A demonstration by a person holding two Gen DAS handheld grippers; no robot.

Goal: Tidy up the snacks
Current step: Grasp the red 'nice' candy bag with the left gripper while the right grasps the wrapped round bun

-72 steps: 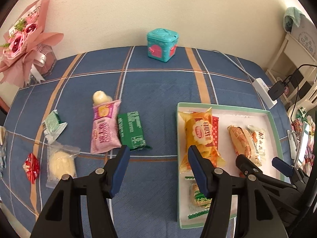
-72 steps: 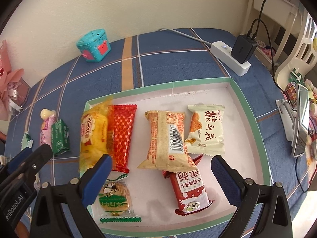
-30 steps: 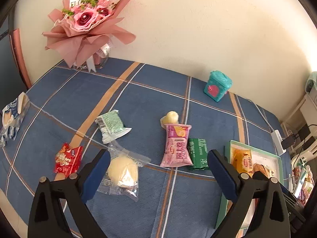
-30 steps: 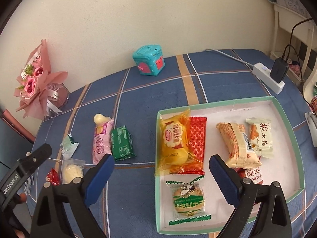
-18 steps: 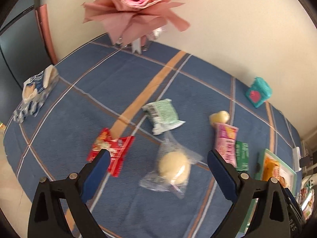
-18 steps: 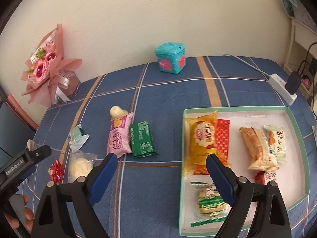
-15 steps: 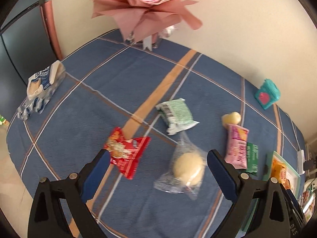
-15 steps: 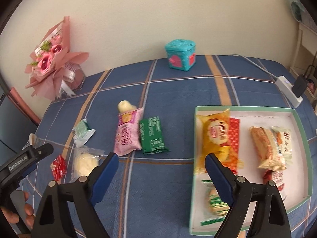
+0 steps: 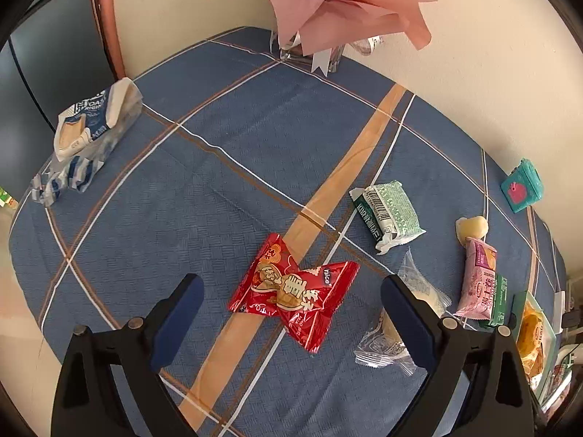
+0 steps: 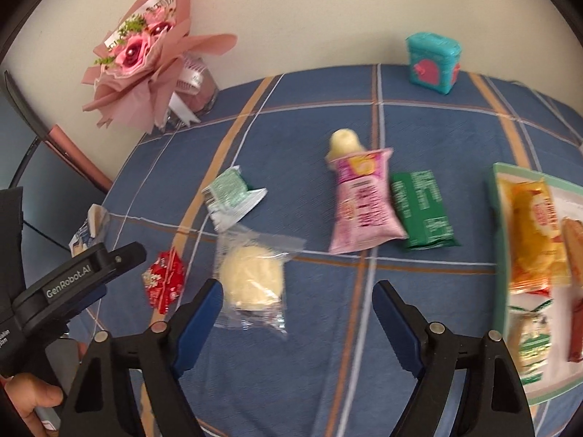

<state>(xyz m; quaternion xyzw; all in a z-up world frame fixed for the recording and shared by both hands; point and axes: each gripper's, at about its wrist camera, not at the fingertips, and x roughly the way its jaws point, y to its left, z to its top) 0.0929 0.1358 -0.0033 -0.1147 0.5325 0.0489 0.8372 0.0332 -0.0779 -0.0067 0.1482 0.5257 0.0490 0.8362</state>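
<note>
Both grippers have swung away from the tray toward the loose snacks since the earlier frames, and the right gripper's jaws have just been closing a little with nothing between them.

From the left wrist, the left gripper (image 9: 291,296) hangs over the blue plaid counter (image 9: 226,153) with its jaws spread wide and gripping nothing. A red snack packet (image 9: 295,293) lies flat on the cloth straight ahead between them: shiny crimped foil, printed with gold and white characters, crossing an orange stripe. Just right of it a clear-wrapped pale bun (image 9: 408,313) sits partly behind the right-hand finger. Farther off lie a green-and-white packet (image 9: 390,213), a pink packet (image 9: 479,278) and a dark green packet (image 9: 499,300). A blue-and-white bag (image 9: 91,127) rests near the far left edge, and a pink bouquet (image 9: 339,3) stands by the wall.

From the right wrist, the right gripper (image 10: 298,309) also has its jaws apart and empty. The bun (image 10: 251,278) lies just beyond its left finger, the red packet (image 10: 164,280) left of that, under the left gripper's black body (image 10: 73,284). The tray (image 10: 499,240) at the right edge holds a yellow packet (image 10: 535,240) and others. A teal box (image 10: 431,63) stands near the wall.
</note>
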